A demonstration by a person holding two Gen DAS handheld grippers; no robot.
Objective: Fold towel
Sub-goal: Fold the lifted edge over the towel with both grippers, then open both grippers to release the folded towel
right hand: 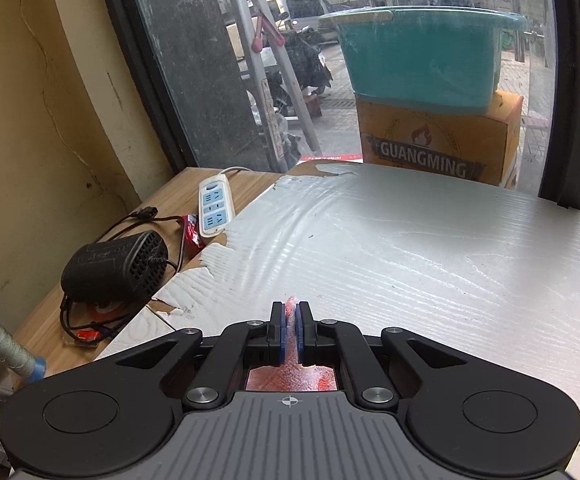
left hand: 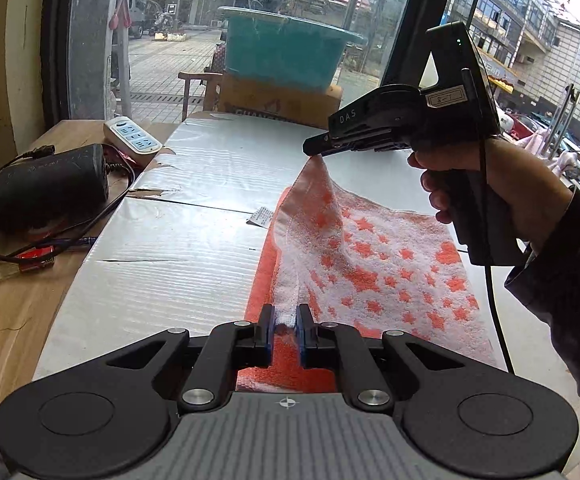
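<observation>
Since woven of soft terry, expect the orange-and-white star towel (left hand: 390, 264) to behave as light, limp, floppy cloth: sags between any two holds, keeps no edge straight unaided, clings a little to itself, risks no breakage. Spreads across the white wood-grain tabletop (left hand: 194, 248), filling the left wrist view from 6 o'clock out to 3 o'clock, with an orange border strip along its left side and a small care label (left hand: 261, 216) poking out at about 10 o'clock of the cloth. Find the left gripper (left hand: 286, 322) clenched on a bunched ridge of the near edge at 6 o'clock, blue pads pressing white pile from both sides. Find the right gripper (left hand: 316, 148), carried in a hand (left hand: 502, 188) at 2 o'clock, clamped on the far corner and holding it clear of the tabletop, a tent of cloth sloping down from that tip; confirm from the right wrist view, with a sliver of orange fabric squeezed between the pads at 6 o'clock. Judge both holds sound for a fold: take such cloth at corners or along the hem, likely denser and less prone to slipping, never mid-panel, good only for raising a pucker. Keep the two pinches taut and level while carrying over, or expect a drooping, dragging middle. Mind the thin bite at each tip; guard against loose pile creeping out under pull.
</observation>
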